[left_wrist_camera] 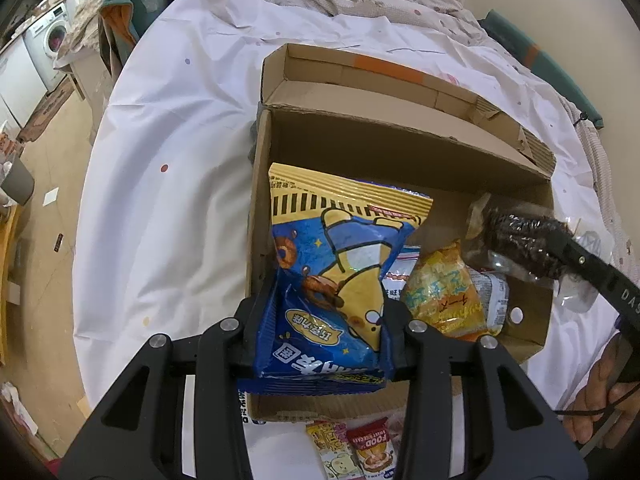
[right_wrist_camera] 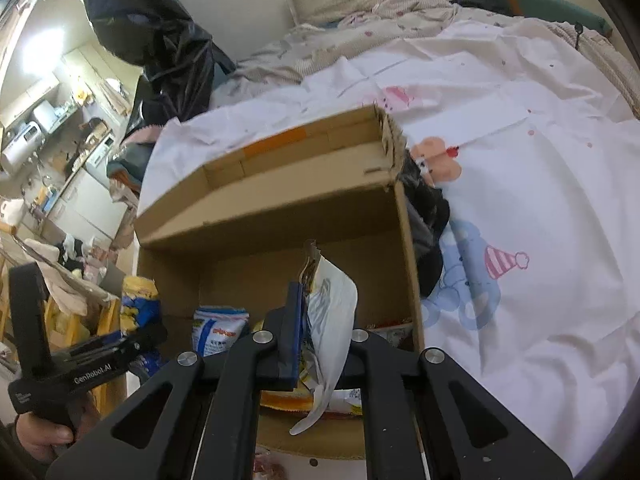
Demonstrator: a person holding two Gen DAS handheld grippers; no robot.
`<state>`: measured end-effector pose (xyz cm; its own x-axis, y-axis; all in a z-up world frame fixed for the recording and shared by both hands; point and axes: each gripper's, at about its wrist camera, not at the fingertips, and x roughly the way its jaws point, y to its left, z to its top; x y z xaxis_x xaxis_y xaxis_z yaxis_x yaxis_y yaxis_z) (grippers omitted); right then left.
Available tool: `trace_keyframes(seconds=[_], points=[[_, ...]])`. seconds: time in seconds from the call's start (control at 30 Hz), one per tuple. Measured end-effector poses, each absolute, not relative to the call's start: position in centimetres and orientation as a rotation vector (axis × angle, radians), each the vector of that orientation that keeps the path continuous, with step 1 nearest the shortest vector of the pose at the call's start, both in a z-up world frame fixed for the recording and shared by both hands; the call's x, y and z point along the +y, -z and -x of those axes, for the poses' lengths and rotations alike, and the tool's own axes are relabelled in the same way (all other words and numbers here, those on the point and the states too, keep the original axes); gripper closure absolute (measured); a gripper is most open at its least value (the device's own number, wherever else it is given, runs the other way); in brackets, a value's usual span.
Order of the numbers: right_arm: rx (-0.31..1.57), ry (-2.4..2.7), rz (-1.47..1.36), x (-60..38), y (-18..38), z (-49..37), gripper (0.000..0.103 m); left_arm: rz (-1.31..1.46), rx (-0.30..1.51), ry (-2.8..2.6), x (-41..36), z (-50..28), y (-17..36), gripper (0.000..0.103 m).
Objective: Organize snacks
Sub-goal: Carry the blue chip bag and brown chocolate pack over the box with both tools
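Closest in, the left tool [left_wrist_camera: 320, 344] is clamped tight on a blue and yellow snack bag [left_wrist_camera: 340, 264], holding it up over the near-left part of the cardboard box [left_wrist_camera: 400, 148], so that one's not dropped in yet. The right tool [right_wrist_camera: 316, 344] is also closed on something, a clear crinkly packet with a dark snack inside [left_wrist_camera: 520, 240]; from its own camera it just looks like a whitish wrapper pinched between the fingers, hanging over the right side of the box. Just past both tools, down in the box, there's already an orange-yellow packet [left_wrist_camera: 440, 296], a zip bag with a red strip [left_wrist_camera: 404, 264] and a small silvery packet [left_wrist_camera: 490, 296], so I'd say we're roughly midway. Below the left tool, outside the near wall of the box, two small packets [left_wrist_camera: 356, 448] sit on the bed sheet [left_wrist_camera: 160, 200] waiting to go in, and I can't tell if more are hidden under the tool. Nothing really blocks the drop except the two tools crowding the same opening. Further out, the box's open lid flap [left_wrist_camera: 360, 76] stands behind, then rumpled bedding [right_wrist_camera: 360, 12] and a black bag [right_wrist_camera: 160, 32].
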<state>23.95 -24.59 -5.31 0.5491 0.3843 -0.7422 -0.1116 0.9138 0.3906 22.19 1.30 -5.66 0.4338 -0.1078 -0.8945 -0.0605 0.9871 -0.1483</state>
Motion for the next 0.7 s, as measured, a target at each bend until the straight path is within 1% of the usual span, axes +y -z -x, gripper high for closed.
trace_keyframes(seconds=[0.17, 0.3, 0.33, 0.47, 0.5, 0.53, 0.57, 0.6, 0.63, 0.67, 0.7], points=[[0.950, -0.245, -0.197, -23.7, 5.5, -23.7, 0.094, 0.165, 1.113, 0.025, 1.2, -22.2, 5.7, 0.064], [0.973, -0.238, -0.192, -23.8, 6.0, -23.7, 0.093, 0.156, 1.097, 0.032, 1.0, -22.0, 5.4, 0.064], [0.977, -0.235, -0.192, -23.9, 6.0, -23.7, 0.090, 0.153, 1.096, 0.036, 0.9, -22.0, 5.3, 0.063], [0.963, -0.230, -0.204, -24.1, 5.7, -23.7, 0.090, 0.148, 1.091, 0.053, 0.8, -21.8, 5.2, 0.060], [0.960, -0.240, -0.212, -24.1, 5.5, -23.7, 0.089, 0.146, 1.087, 0.055, 0.7, -21.7, 5.1, 0.056], [0.963, -0.251, -0.223, -24.1, 5.5, -23.7, 0.085, 0.139, 1.081, 0.052, 0.7, -21.6, 4.9, 0.049], [0.967, -0.259, -0.230, -24.1, 5.4, -23.7, 0.079, 0.133, 1.074, 0.046, 0.7, -21.6, 4.8, 0.045], [0.968, -0.263, -0.234, -24.0, 5.4, -23.7, 0.072, 0.124, 1.061, 0.035, 0.7, -21.4, 4.6, 0.037], [0.966, -0.268, -0.239, -24.0, 5.3, -23.6, 0.053, 0.121, 1.045, 0.038, 0.7, -21.3, 4.4, 0.029], [0.957, -0.273, -0.250, -24.1, 5.2, -23.5, 0.040, 0.119, 1.040, 0.035, 0.7, -21.2, 4.3, 0.023], [0.943, -0.275, -0.258, -24.1, 5.1, -23.4, 0.019, 0.120, 1.029, 0.032, 0.8, -21.2, 4.1, 0.016]])
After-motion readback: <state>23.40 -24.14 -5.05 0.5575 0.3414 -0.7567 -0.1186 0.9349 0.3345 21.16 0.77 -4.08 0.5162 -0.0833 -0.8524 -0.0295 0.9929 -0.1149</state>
